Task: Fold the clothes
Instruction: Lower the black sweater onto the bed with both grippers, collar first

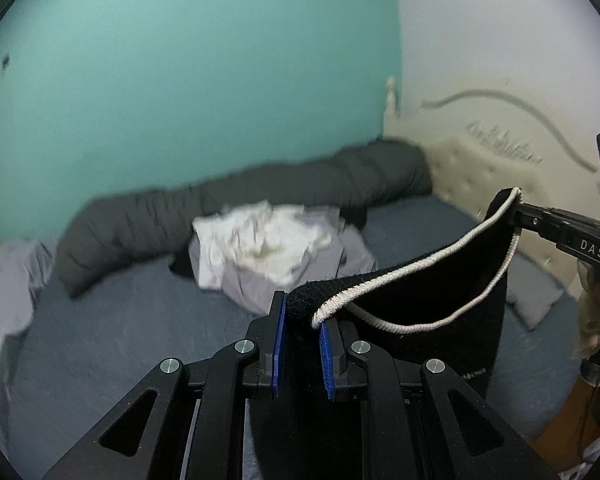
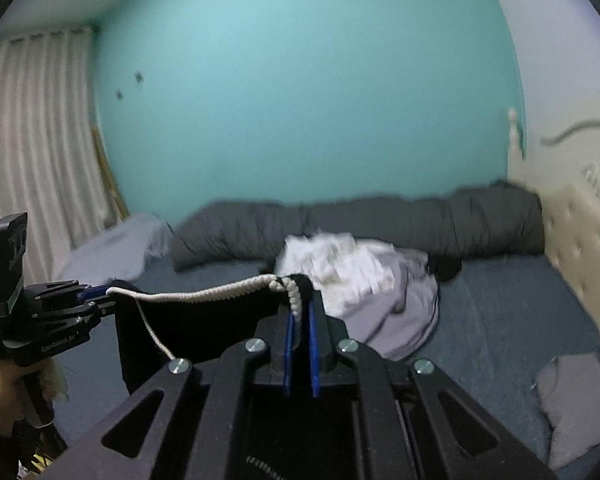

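1. The black garment (image 1: 440,292), edged in white cord, hangs stretched between the two grippers above the bed (image 1: 120,332), nearer the camera than the pile of pale clothes (image 1: 276,248).
2. The left gripper (image 1: 302,344) has its blue pads closed narrowly on one corner of the garment.
3. The right gripper (image 2: 300,332) pinches the opposite corner, its pads nearly together with the cord bunched between them.
4. Only the right wrist view shows the white curtain (image 2: 32,152) left of the pale clothes, and a hand (image 2: 0,396) gripping the left tool's handle.
5. Only the left wrist view shows the garment's open sagging neckline and small pale lettering near its hem, too small to read.
6. Readable writing: "DAS" on the right tool in the left view; the grey print on the left tool's side is too blurred to read.
7. A rolled grey duvet (image 2: 360,228) lies behind the pale clothes, along the teal wall (image 2: 300,80).
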